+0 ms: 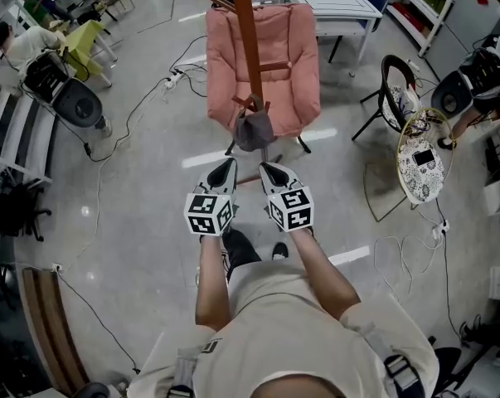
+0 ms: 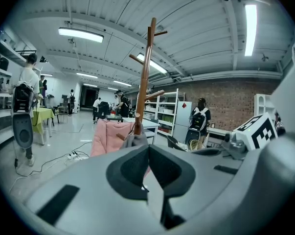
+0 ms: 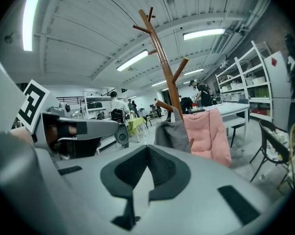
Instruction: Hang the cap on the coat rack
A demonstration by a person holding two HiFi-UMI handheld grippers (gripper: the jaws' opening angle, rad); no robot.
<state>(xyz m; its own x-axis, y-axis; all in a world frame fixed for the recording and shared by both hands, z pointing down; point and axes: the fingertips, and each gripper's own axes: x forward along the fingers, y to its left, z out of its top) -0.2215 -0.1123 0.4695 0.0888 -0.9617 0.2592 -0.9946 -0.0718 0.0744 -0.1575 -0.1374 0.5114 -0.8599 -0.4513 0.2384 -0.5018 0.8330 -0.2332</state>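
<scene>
Holding my left tool (image 1: 227, 164) and right tool (image 1: 267, 167) closed and empty, I see the grey cap (image 1: 254, 131) hanging just beyond them on the upright coat rack (image 1: 245, 31), marginally nearer the right one.

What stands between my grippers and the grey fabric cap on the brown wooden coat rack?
Nothing visible. The grey fabric cap hangs on the brown wooden coat rack, with only floor between it and the left gripper and right gripper.

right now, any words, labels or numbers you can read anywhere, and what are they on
No readable text anywhere.
Marker cubes: black-and-white square patterns only, no letters.
Red diamond sign on the white cabinet: too small to read.
</scene>
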